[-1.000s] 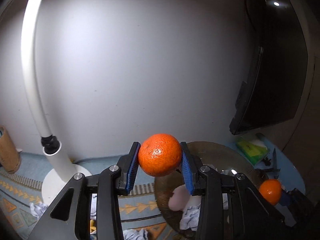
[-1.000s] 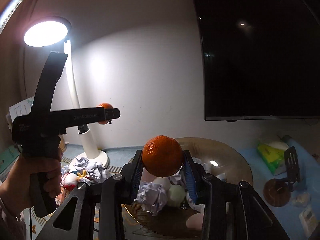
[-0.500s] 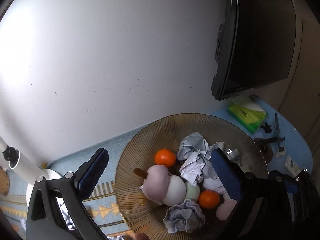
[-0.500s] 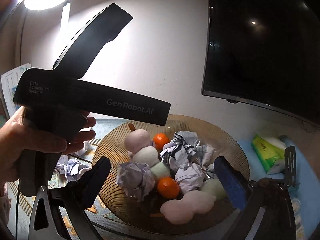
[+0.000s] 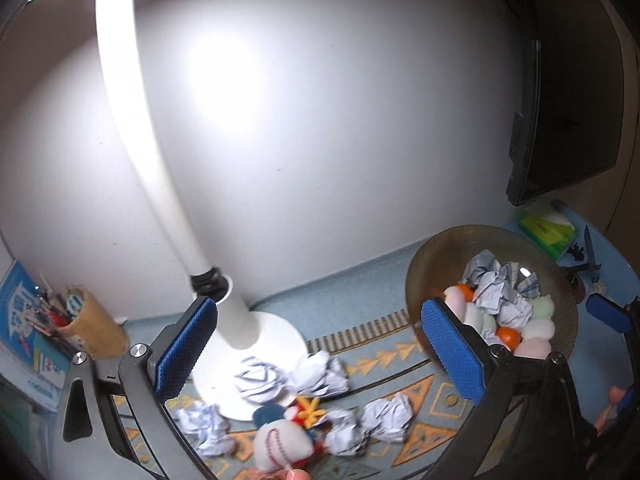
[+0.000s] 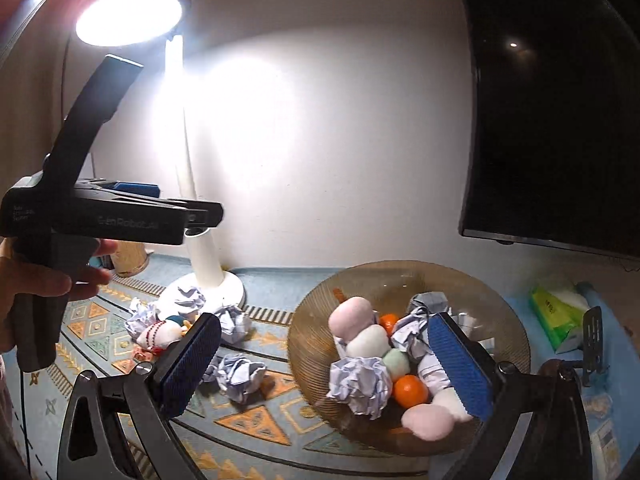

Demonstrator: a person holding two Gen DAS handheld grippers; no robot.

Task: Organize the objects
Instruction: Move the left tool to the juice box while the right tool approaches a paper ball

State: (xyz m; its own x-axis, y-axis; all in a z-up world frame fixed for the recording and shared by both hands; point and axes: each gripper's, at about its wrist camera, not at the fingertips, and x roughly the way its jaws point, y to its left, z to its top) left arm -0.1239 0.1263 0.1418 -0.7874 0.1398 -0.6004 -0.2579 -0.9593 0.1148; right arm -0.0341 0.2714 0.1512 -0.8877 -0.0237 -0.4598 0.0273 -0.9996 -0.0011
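Observation:
A brown ribbed glass bowl [image 6: 508,320] holds two oranges [image 6: 409,390], crumpled paper balls and pastel egg-shaped toys; it also shows at the right of the left wrist view [image 5: 432,264]. My left gripper [image 5: 320,352] is open and empty, above several crumpled paper balls [image 5: 386,420] and a small plush doll [image 5: 280,440] on the patterned mat. My right gripper [image 6: 326,364] is open and empty over the bowl's left rim. The left gripper's black body [image 6: 108,216] shows at the left of the right wrist view.
A white desk lamp [image 5: 240,312] stands on its round base behind the paper balls, lit head [image 6: 128,16] above. A pen holder [image 5: 94,332] sits far left. A green tissue pack [image 6: 556,316], a dark monitor [image 6: 560,100] and a small dark object are at the right.
Both grippers held oranges a second ago; they opened and both oranges now lie in the bowl. The left gripper has since swung left toward the paper balls by the lamp.

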